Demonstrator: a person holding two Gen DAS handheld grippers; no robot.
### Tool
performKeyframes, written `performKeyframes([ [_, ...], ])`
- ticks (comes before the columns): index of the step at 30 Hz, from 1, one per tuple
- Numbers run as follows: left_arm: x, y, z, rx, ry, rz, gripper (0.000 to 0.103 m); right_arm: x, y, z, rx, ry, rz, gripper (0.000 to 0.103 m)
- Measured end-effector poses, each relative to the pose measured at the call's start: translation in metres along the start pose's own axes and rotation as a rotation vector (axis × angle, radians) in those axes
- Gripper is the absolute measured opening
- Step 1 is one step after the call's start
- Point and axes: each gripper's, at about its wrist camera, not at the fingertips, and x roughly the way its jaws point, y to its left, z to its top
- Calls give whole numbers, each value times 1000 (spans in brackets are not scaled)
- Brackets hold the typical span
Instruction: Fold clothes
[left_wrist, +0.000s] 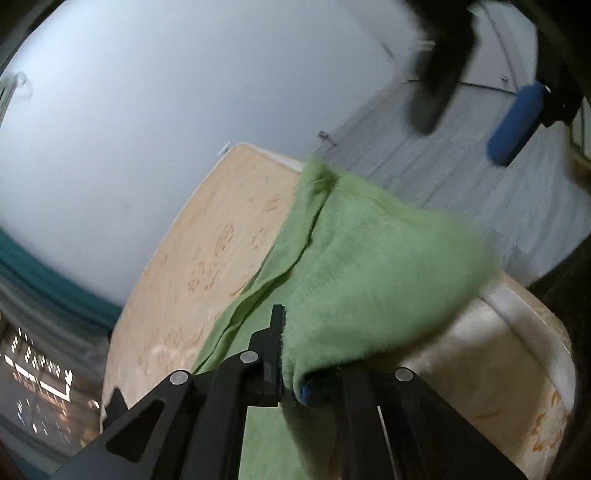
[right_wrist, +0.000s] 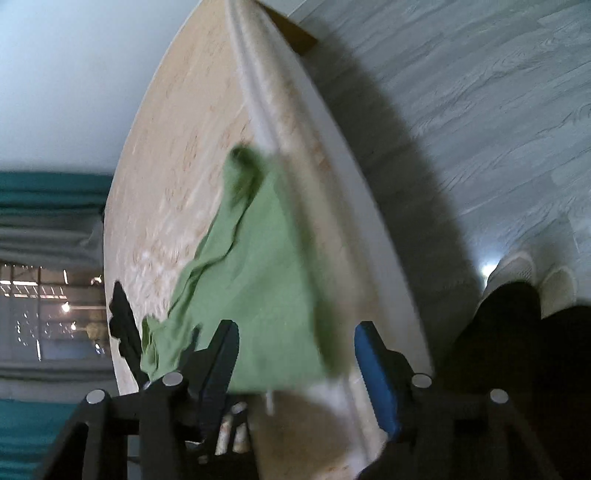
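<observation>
Fold was mid-way: green cloth (left_wrist: 369, 266) lay partly doubled over on the table (left_wrist: 221, 229) near its edge, left claw (left_wrist: 291, 384) pinched tight on one corner, right claw (right_wrist: 295, 354) stood wide with nothing gripped, final flattening left.

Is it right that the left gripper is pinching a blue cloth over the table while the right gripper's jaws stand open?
Not quite: the cloth is green, not blue, as the left wrist view shows. The left gripper does pinch it over the table, and the right gripper is open.
</observation>
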Motion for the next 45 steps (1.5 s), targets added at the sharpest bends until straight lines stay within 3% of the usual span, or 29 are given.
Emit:
performKeyframes([
  [3, 0, 6, 3, -40, 19, -11, 6, 11, -6, 12, -6, 45, 67, 59],
  [7, -8, 22, 5, -179, 38, -81, 6, 37, -9, 8, 38, 134, 184, 59],
  [16, 1, 51, -12, -213, 34, -100, 7, 77, -22, -18, 152, 195, 302, 62],
  [19, -1, 65, -17, -242, 27, -67, 7, 78, -22, -19, 167, 193, 305, 62],
  [23, -13, 108, -36, -368, 43, 60, 7, 75, -14, -24, 133, 197, 277, 63],
  [27, -15, 173, -77, -548, 148, 211, 7, 75, -2, -29, 104, 214, 265, 63],
  [30, -12, 230, -132, -744, 280, 315, 6, 85, 11, -37, 73, 251, 261, 63],
  [32, -4, 264, -181, -907, 388, 326, 6, 95, 24, -42, 31, 282, 242, 63],
  [35, 14, 296, -254, -1163, 519, 248, 6, 114, 48, -51, -37, 337, 220, 63],
  [37, 23, 303, -283, -1263, 574, 199, 7, 127, 64, -58, -75, 368, 213, 63],
  [41, 39, 298, -315, -1359, 630, 109, 7, 151, 97, -70, -161, 418, 195, 63],
  [45, 45, 290, -328, -1441, 654, 70, 7, 185, 142, -84, -286, 445, 153, 63],
])
